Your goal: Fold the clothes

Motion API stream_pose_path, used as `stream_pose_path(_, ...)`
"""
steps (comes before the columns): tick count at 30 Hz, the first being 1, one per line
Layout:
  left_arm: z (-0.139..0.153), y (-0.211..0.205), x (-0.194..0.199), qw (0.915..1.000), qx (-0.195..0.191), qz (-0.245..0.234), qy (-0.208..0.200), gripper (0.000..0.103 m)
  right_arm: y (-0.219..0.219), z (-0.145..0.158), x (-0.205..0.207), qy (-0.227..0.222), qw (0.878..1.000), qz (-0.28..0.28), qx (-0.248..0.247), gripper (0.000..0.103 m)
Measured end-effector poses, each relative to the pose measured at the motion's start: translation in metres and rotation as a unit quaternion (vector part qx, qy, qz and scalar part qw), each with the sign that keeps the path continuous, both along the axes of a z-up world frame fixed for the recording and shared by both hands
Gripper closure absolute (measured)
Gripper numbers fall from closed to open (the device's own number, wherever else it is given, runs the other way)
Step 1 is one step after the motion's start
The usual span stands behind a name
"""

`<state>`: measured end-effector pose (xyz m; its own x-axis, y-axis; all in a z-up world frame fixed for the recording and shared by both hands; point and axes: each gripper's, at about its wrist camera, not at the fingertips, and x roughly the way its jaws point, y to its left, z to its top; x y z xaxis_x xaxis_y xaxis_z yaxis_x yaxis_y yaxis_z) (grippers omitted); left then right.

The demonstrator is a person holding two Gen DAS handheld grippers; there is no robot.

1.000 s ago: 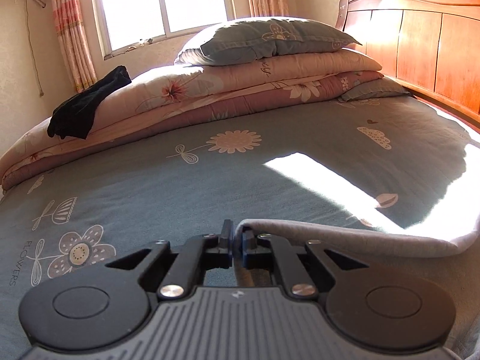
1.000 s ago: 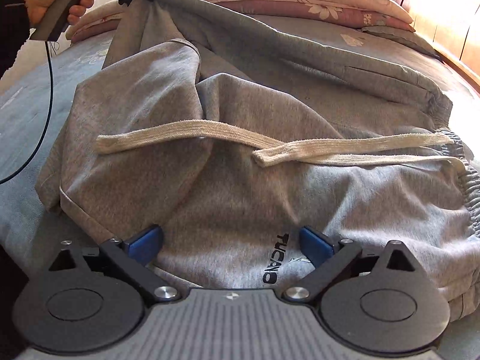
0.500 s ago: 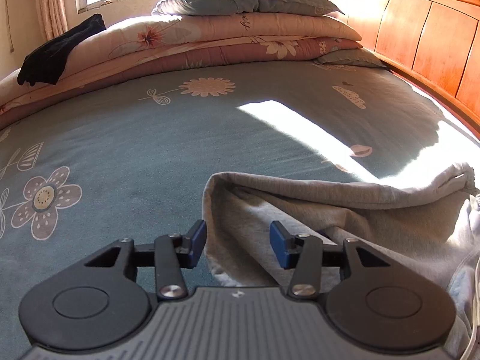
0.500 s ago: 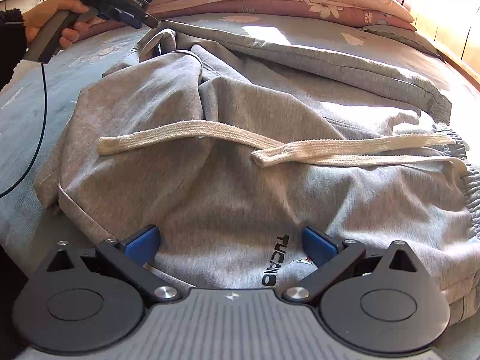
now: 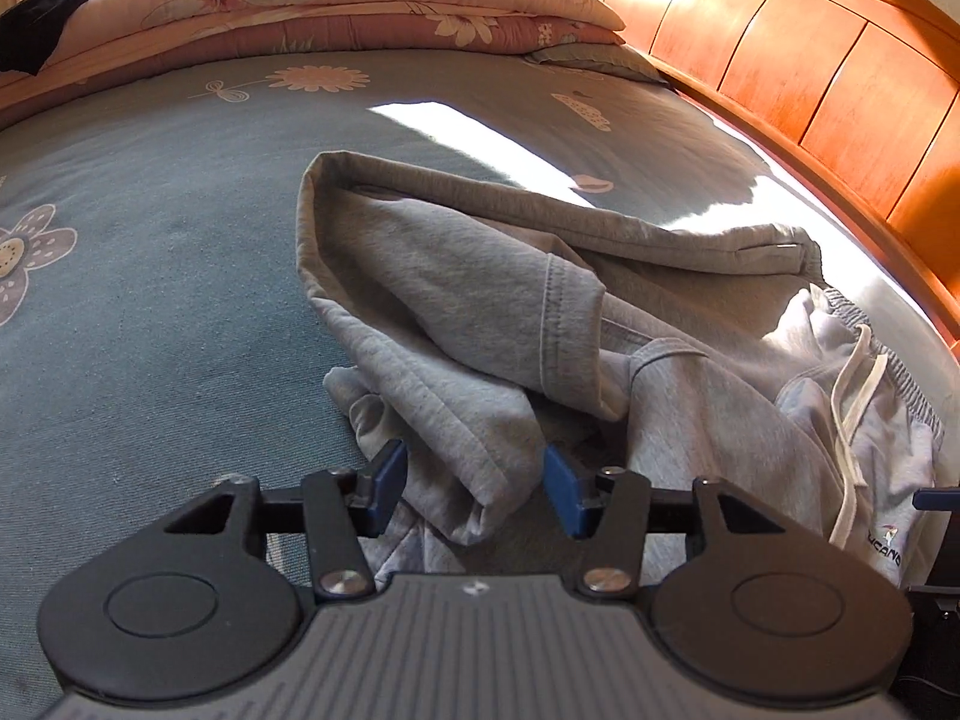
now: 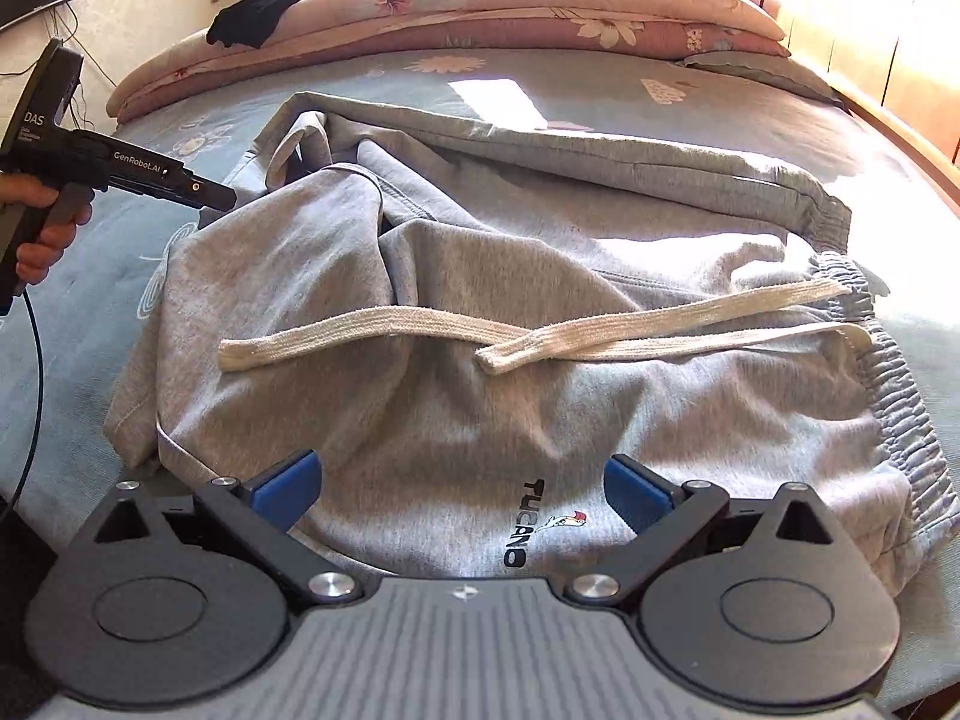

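Grey sweatpants (image 6: 480, 276) with a cream drawstring (image 6: 540, 330) and a TUCANO logo lie crumpled on the blue floral bedsheet (image 5: 150, 276). In the left wrist view the pants (image 5: 510, 312) lie with one leg folded back over the pile. My left gripper (image 5: 474, 486) is open, its blue pads either side of a fold of leg fabric without closing on it. It also shows in the right wrist view (image 6: 204, 204) at the pants' left edge. My right gripper (image 6: 459, 489) is open wide over the logo area near the waistband.
Folded pink floral quilts (image 6: 480, 12) and a pillow are stacked at the far side of the bed, with a black garment (image 6: 276, 6) on them. A wooden headboard (image 5: 810, 72) runs along the right. A cable (image 6: 33, 360) hangs from the left gripper handle.
My left gripper let go of the pant leg, which dropped onto the pile, then opened wider and drew back and down toward the near fabric. My right gripper stayed still and open.
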<state>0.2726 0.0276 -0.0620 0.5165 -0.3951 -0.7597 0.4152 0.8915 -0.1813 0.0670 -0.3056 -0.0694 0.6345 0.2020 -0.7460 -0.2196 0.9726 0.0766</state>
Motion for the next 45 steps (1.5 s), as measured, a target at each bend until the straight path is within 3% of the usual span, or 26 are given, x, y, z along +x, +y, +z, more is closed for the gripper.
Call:
stream_pose_path(3, -0.007, -0.008, -0.004, 1.0, 0.004, -0.006, 0.0, 0.061, 0.002, 0.0, -0.002, -0.002, 1.0, 0.002, -0.004, 0.001)
stream_pose_path(5, -0.009, -0.013, -0.005, 0.9999, 0.009, -0.005, -0.004, 0.083, 0.003, 0.0, -0.003, -0.002, 1.0, 0.004, -0.006, 0.001)
stream_pose_path(8, -0.008, -0.014, -0.004, 0.9999, 0.013, 0.001, -0.011, 0.095, 0.005, 0.0, -0.005, -0.003, 1.0, 0.007, -0.01, 0.001)
stream_pose_path(13, 0.009, -0.002, 0.007, 0.9988, 0.016, 0.034, -0.031, 0.096, 0.002, 0.0, -0.004, -0.013, 1.0, -0.001, 0.005, 0.001)
stream_pose_path(21, 0.039, 0.009, 0.046, 0.988, 0.084, 0.088, -0.096, 0.095, -0.014, -0.006, 0.004, -0.006, 0.999, -0.037, 0.029, 0.001)
stream_pose_path(25, 0.051, 0.019, 0.076, 0.9816, 0.104, 0.119, -0.108, 0.095, -0.02, -0.007, 0.007, -0.004, 0.998, -0.048, 0.029, 0.002)
stream_pose_path(34, 0.073, 0.062, 0.143, 0.9539, 0.146, 0.227, -0.131, 0.095, -0.028, -0.012, 0.016, 0.001, 0.998, -0.065, 0.019, 0.002)
stream_pose_path(41, 0.1, 0.069, 0.183, 0.9314, 0.185, 0.257, -0.18, 0.093, -0.032, -0.016, 0.027, 0.005, 0.997, -0.074, 0.012, 0.002)
stream_pose_path(45, 0.1, 0.061, 0.201, 0.9202, 0.231, 0.25, -0.194, 0.09, -0.034, -0.019, 0.034, 0.01, 0.997, -0.08, 0.01, 0.002)
